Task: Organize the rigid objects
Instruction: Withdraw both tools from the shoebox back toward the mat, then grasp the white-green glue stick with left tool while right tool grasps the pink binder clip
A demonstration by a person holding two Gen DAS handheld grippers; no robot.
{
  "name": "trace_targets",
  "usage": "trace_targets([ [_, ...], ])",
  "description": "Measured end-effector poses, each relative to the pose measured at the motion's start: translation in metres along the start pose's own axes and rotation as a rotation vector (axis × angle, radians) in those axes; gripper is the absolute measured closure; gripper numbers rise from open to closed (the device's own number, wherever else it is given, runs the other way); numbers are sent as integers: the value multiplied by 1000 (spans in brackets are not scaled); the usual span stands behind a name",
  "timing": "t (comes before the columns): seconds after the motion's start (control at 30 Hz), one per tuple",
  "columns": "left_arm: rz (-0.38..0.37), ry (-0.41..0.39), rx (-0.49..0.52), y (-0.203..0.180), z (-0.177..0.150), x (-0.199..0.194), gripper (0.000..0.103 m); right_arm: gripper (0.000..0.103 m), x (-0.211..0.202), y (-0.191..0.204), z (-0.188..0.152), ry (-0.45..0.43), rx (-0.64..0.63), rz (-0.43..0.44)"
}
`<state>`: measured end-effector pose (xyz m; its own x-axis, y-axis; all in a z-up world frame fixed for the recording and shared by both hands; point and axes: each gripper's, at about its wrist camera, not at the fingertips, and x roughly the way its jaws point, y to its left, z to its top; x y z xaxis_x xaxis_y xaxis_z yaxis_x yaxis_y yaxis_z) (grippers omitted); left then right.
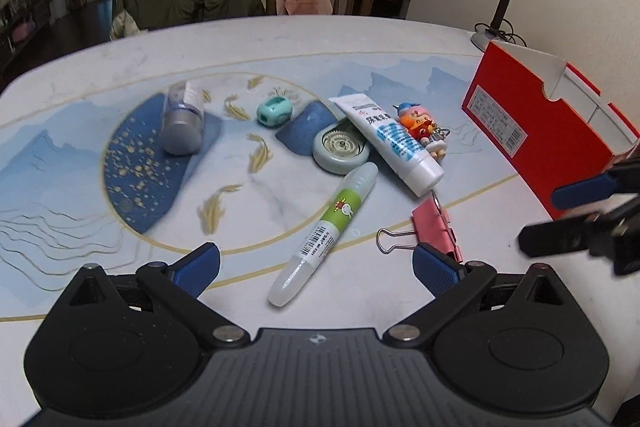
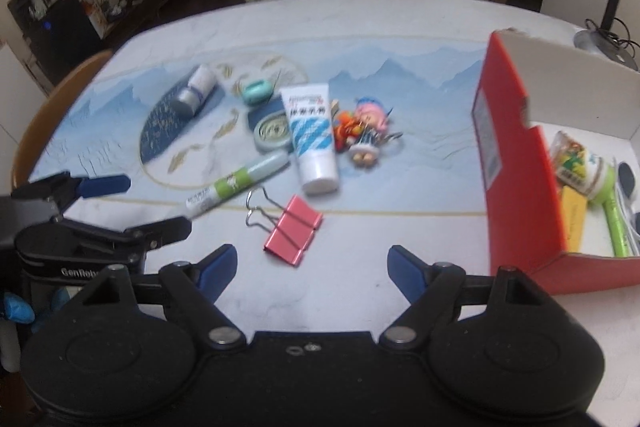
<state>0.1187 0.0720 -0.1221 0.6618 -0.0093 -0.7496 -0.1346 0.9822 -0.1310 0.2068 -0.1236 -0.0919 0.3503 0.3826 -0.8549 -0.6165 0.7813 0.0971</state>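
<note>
Left gripper (image 1: 316, 269) wide open, empty — correction pen (image 1: 326, 231) between jaws, long axis 1 o'clock. Right gripper (image 2: 310, 267) open, empty — pink binder clip (image 2: 293, 229) at 12 o'clock, nearer.

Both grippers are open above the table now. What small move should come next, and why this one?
Probably lower the left gripper onto the correction pen and close. The pen lies loose on the table, right between its open fingers. The red box already holds some items, so the pen likely goes there. The right gripper faces the pink binder clip.
</note>
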Motion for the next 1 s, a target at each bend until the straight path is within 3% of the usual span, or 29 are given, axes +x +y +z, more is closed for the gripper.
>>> trace_targets([
  [0.2,-14,50,-31,12,-1,24,0,23,26,10,7,44,-44,-8],
  [0.27,-29,52,-42,16,-1,28,0,30,36,13,7,73,-93,7],
  [0.53,-80,56,-9,14,3,39,0,31,58,23,14,144,-320,55],
  [0.77,-84,55,22,8,8,49,2,42,74,25,21,164,-431,66],
  [0.87,-86,48,40,6,10,51,9,46,78,27,23,161,-479,84],
  [1.0,-92,40,80,0,12,51,27,49,80,30,25,153,-530,112],
])
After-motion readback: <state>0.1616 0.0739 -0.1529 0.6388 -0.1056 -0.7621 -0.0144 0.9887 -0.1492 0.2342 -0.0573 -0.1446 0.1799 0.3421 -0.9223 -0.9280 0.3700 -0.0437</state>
